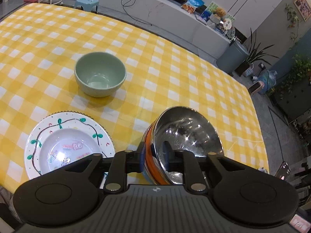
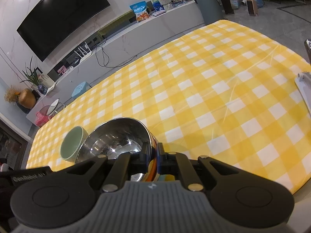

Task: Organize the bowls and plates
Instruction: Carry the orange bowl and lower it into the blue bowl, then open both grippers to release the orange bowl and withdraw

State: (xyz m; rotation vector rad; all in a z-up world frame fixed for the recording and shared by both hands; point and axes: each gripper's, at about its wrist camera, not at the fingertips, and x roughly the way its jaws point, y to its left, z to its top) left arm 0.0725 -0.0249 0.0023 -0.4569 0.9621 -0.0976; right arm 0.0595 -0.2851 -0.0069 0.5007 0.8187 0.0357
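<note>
A steel bowl [image 1: 186, 136] with an orange outer band is held tilted above the yellow checked tablecloth [image 1: 175, 73]. My left gripper [image 1: 154, 156] is shut on its near rim, one finger inside and one outside. My right gripper [image 2: 152, 156] is shut on the rim of the same bowl [image 2: 116, 137] from the other side. A green bowl [image 1: 100, 74] stands upright farther out, seen also in the right wrist view [image 2: 72, 145]. A small white dish [image 1: 68, 149] lies in a larger white plate [image 1: 44, 128] with a painted vine, to the left of the left gripper.
A white rack edge [image 2: 303, 89] and a metal piece [image 2: 308, 48] stand at the right edge of the table. Past the far table edge are a grey TV bench [image 2: 155, 21], a blue stool [image 1: 87, 3] and a bin [image 1: 231, 55].
</note>
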